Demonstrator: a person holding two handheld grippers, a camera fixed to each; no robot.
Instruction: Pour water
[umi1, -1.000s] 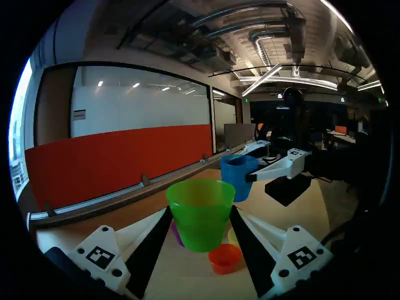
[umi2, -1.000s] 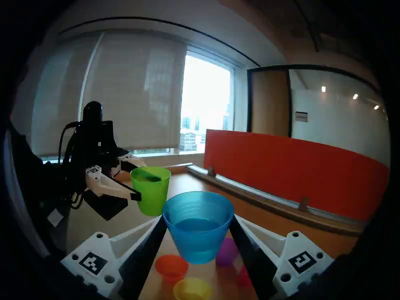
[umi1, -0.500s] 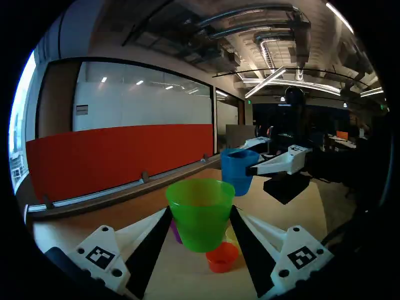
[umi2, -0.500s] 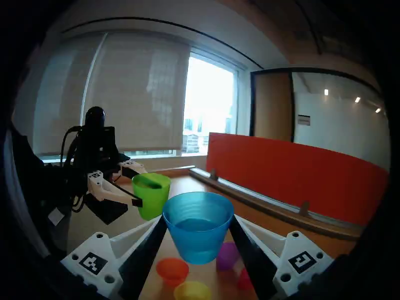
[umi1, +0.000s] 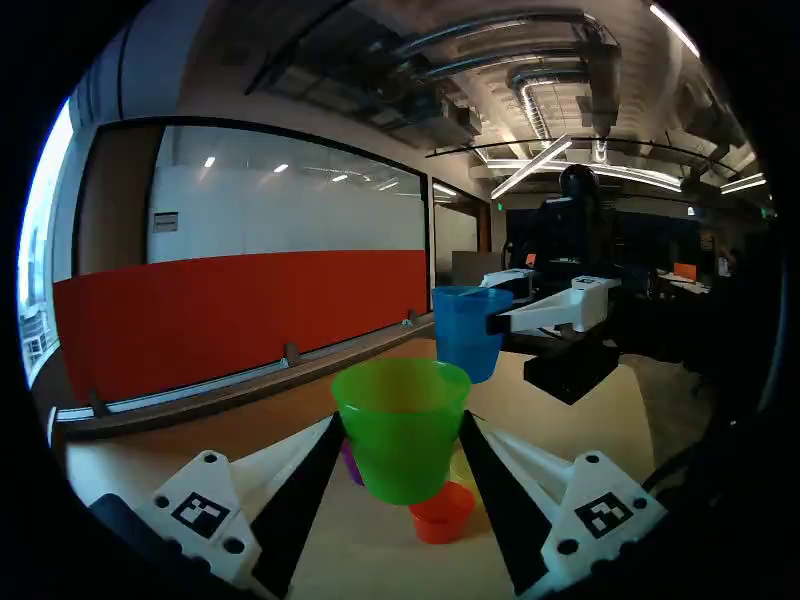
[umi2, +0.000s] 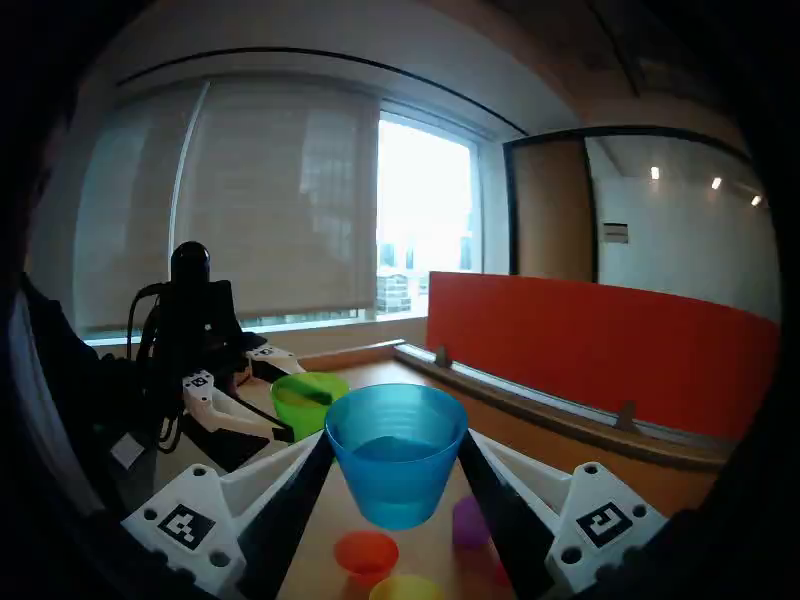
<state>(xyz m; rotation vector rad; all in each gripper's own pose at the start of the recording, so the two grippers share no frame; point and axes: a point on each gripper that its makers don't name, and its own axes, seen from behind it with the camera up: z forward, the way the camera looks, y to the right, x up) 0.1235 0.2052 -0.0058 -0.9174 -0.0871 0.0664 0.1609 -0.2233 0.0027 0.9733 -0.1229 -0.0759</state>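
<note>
Left gripper view: your left gripper (umi1: 400, 452) clamps the green cup (umi1: 402, 408), hiding most of a purple cup (umi1: 349, 468) and a yellow cup (umi1: 463, 474). Your right gripper (umi2: 397, 482) grips the blue cup (umi2: 396, 440) of water above the desk (umi2: 590, 445), bare toward its partition edge.

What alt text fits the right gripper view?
The right gripper holds a blue cup part-filled with water, upright between its jaws, above a wooden table. Left of it, the left gripper holds a green cup; an orange cup, a yellow cup and a purple cup sit below.
</note>
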